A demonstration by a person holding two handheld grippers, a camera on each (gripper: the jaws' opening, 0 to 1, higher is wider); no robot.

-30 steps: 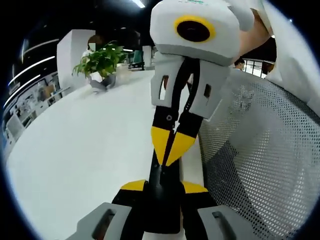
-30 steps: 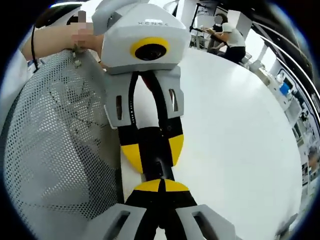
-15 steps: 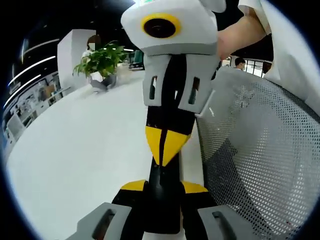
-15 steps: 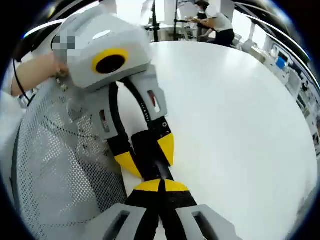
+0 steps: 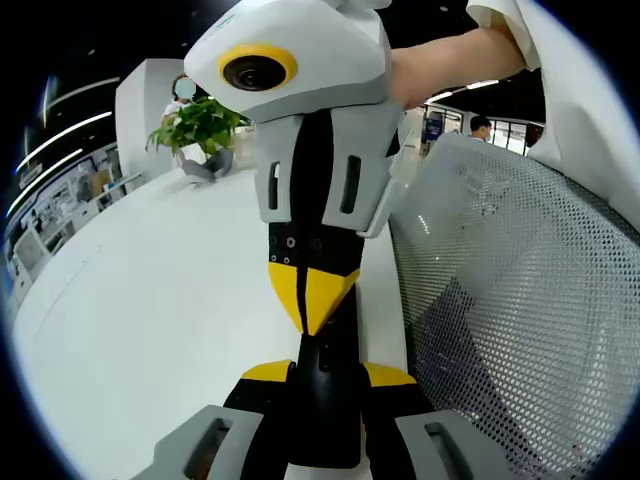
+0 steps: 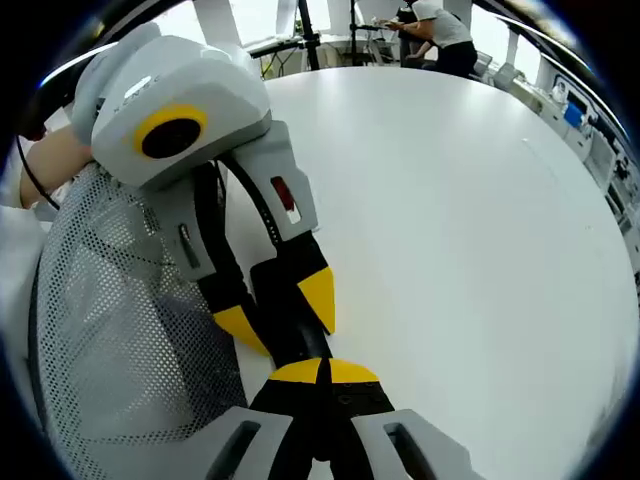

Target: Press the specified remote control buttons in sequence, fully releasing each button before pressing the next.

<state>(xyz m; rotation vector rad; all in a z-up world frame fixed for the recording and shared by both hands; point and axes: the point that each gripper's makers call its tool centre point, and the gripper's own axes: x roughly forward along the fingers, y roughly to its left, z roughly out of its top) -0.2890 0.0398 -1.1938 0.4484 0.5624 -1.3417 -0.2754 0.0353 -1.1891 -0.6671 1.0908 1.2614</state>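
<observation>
The left gripper clamps the black remote steady above the white table so the right gripper, jaws shut, can prod its buttons.

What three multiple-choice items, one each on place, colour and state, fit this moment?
1. The potted plant stands: A on the white table; B on a shelf; C on the floor.
2. The right gripper has jaw tips coloured: A red; B yellow; C blue.
3. The left gripper is: A wide open; B shut on the black remote; C shut on nothing.

Key: A, its pot sits at the table's far end; B, both tips show yellow; B, the remote sits clamped between its jaws.
</observation>
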